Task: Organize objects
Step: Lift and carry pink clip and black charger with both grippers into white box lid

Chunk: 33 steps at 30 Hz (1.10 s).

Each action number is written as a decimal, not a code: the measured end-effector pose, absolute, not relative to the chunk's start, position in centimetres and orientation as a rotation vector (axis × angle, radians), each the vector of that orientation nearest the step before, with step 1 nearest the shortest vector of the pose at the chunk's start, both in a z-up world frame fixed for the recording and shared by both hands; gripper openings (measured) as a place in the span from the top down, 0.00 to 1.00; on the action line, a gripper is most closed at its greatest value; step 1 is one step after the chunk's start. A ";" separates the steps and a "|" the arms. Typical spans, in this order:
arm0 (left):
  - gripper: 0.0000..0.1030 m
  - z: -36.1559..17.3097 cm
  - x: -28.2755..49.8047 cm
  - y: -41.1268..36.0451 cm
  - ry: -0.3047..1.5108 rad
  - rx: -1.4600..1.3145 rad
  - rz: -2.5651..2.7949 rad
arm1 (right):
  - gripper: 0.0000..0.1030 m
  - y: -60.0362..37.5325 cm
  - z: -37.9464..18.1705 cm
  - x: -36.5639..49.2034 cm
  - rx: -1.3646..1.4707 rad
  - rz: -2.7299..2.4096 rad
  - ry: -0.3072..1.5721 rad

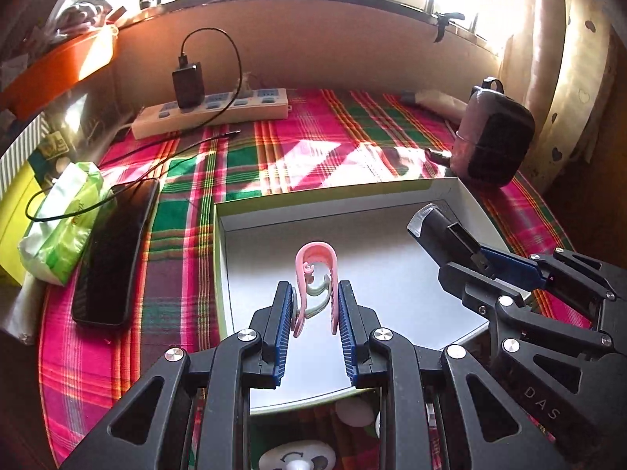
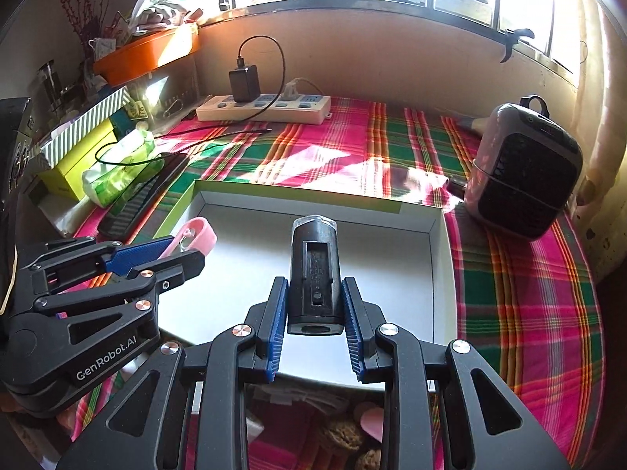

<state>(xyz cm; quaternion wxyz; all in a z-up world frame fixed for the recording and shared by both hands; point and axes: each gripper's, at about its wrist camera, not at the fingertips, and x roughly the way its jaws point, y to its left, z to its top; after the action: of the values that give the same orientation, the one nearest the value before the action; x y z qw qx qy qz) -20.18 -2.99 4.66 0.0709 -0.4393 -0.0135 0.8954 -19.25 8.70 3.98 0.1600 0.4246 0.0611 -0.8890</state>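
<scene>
A pink hair claw clip [image 1: 315, 274] with pale green teeth is pinched between the blue pads of my left gripper [image 1: 316, 297], held over the white inside of a shallow open box [image 1: 392, 274]. My right gripper [image 2: 315, 297] is shut on a black cylindrical device [image 2: 313, 270] with a clear cap, also above the box [image 2: 243, 243]. In the left wrist view the right gripper [image 1: 486, 260] comes in from the right with the black device [image 1: 439, 231]. Seen from the right wrist, the left gripper [image 2: 172, 248] enters from the left with the pink clip [image 2: 198, 237].
A plaid cloth [image 1: 313, 149] covers the table. A black phone [image 1: 113, 258] and a green tissue pack [image 1: 62, 223] lie left of the box. A white power strip [image 1: 211, 111] with a charger sits at the back. A dark speaker-like unit [image 2: 521, 180] stands right.
</scene>
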 end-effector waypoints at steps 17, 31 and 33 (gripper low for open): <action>0.79 2.1 -24.6 -2.8 -0.011 -1.415 2.660 | 0.72 8.5 0.9 -24.1 1.336 -2.506 0.176; 0.79 1.4 -25.5 -2.4 0.016 -1.429 2.660 | 0.72 8.4 0.2 -24.8 1.358 -2.494 0.178; 0.79 1.3 -25.5 -2.4 0.029 -1.432 2.666 | 0.72 8.4 0.2 -24.8 1.360 -2.495 0.178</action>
<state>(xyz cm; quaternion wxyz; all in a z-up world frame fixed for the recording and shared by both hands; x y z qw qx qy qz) -25.53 -2.36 1.34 0.0578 -0.4723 0.0097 0.8795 -24.84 8.40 0.24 0.1464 0.4726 0.0618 -0.8668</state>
